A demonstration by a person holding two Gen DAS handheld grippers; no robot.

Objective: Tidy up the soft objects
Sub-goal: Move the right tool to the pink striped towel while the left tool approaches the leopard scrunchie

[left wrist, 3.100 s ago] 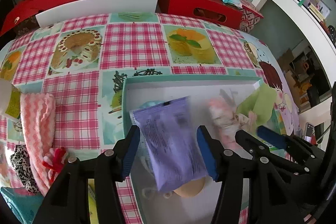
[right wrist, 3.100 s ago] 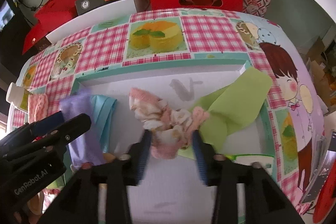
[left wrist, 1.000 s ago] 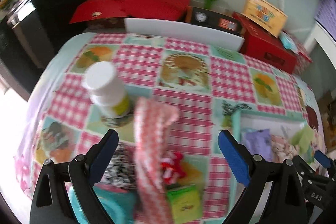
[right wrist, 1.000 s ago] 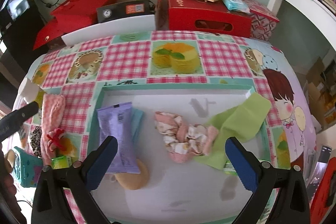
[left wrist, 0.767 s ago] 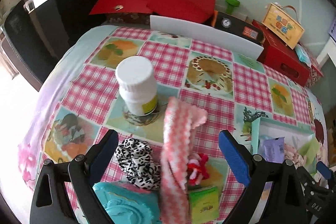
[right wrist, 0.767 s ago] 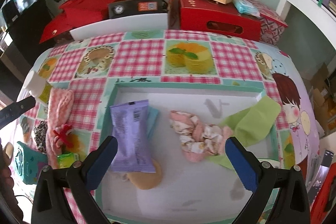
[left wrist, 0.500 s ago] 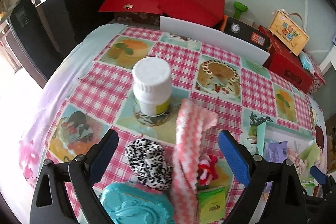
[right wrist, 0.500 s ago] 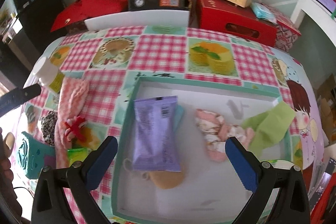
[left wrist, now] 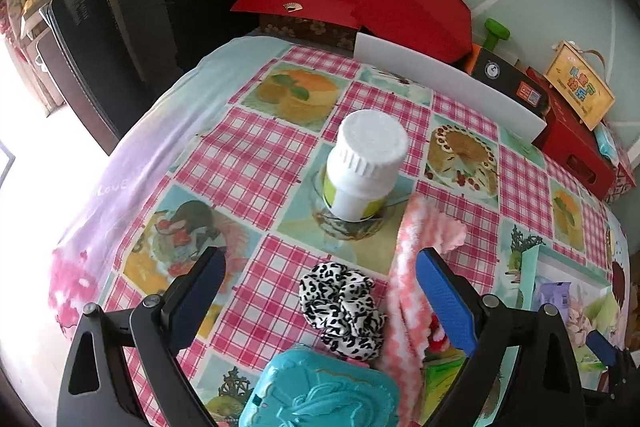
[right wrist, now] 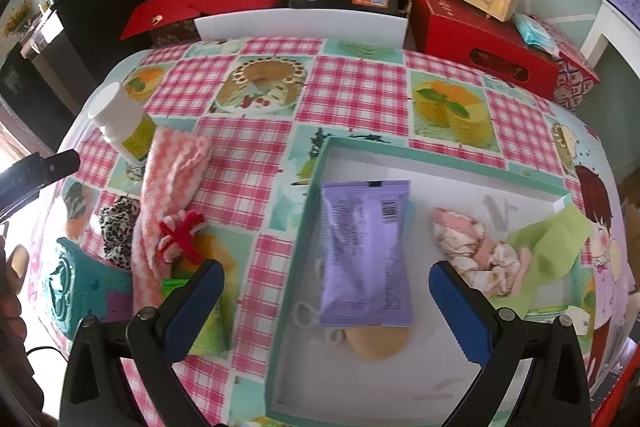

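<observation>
Right wrist view, purple packet (right wrist: 366,251) flat in teal-rimmed tray (right wrist: 297,247), crumpled pink scrunchie (right wrist: 476,251) beside.

the left wrist camera looks down from above the table's (left wrist: 256,147) left near corner toward the far wall. the right wrist camera hangs over the near edge, facing the tray (right wrist: 440,163). both catch the white bottle (left wrist: 366,167) and pink cloth (right wrist: 176,163).

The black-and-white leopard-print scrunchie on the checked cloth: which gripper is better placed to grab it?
Left, probably. The open left gripper hangs right over the black-and-white leopard-print scrunchie; the open right gripper faces the teal-rimmed white tray.
</observation>
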